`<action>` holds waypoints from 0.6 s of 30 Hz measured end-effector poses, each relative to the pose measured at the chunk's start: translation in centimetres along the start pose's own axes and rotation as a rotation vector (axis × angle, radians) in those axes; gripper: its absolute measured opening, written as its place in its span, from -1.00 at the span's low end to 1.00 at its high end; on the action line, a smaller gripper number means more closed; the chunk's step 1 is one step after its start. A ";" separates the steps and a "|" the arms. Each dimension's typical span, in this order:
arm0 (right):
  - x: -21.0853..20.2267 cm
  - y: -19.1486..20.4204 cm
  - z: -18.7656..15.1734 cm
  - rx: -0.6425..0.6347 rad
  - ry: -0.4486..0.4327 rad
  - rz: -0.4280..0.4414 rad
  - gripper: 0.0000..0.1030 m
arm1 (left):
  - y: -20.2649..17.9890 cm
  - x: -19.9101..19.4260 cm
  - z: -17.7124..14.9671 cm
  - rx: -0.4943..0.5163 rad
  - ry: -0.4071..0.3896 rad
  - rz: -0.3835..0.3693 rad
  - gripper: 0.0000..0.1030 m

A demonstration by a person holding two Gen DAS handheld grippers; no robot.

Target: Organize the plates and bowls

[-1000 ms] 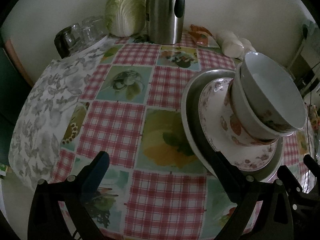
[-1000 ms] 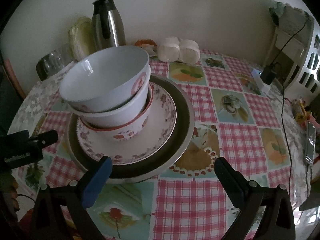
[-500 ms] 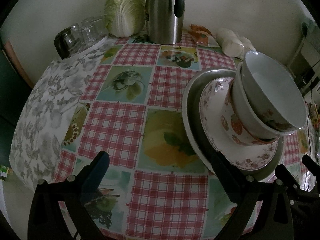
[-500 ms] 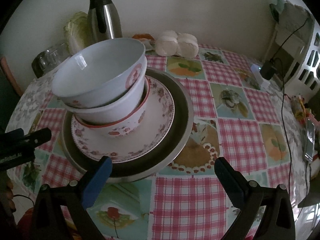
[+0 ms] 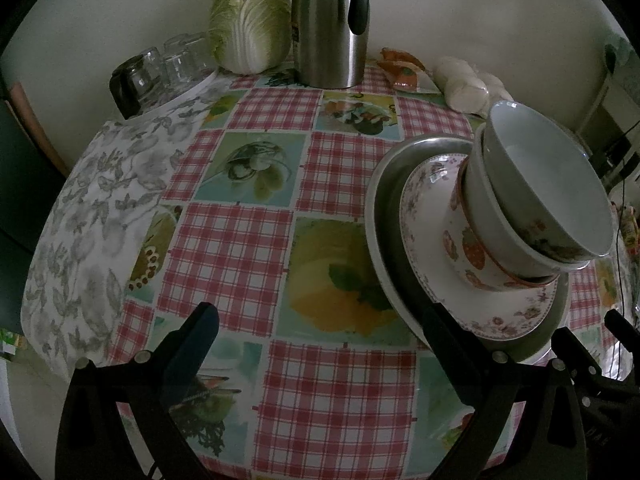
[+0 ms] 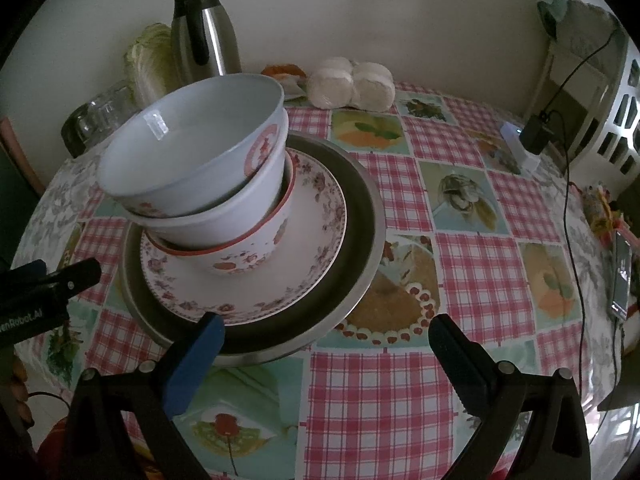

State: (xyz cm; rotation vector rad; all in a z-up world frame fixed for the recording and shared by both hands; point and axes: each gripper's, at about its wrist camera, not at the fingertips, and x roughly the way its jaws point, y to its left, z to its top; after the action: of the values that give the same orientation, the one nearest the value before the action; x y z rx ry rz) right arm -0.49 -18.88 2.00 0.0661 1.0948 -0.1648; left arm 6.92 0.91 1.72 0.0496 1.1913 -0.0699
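Observation:
A stack stands on the checked tablecloth: a wide metal plate (image 6: 360,216), a floral plate (image 6: 320,236) on it, then three nested bowls, with the top white bowl (image 6: 192,152) tilted. The stack also shows at the right of the left wrist view, with the metal plate (image 5: 386,216) and top bowl (image 5: 548,184). My left gripper (image 5: 320,316) is open and empty, left of the stack. My right gripper (image 6: 326,328) is open and empty, at the stack's near edge, its left finger against the metal plate's rim.
A steel thermos (image 5: 330,24), a cabbage (image 5: 250,12) and glasses (image 5: 168,64) stand at the table's back. White buns (image 6: 352,84) lie behind the stack. A charger and cable (image 6: 536,136) and a phone (image 6: 622,276) lie at the right edge.
The right gripper has moved closer to the stack, which now looks larger. The left wrist view has barely shifted. Both grippers stay open.

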 end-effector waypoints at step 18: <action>0.3 -0.1 0.0 0.005 0.016 -0.003 1.00 | 0.2 0.0 0.0 -0.002 0.002 0.003 0.97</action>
State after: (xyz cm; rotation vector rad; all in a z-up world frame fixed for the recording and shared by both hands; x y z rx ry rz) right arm -0.40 -19.02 1.75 0.0701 1.1109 -0.1700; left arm 6.89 1.08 1.68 0.0497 1.1929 -0.0660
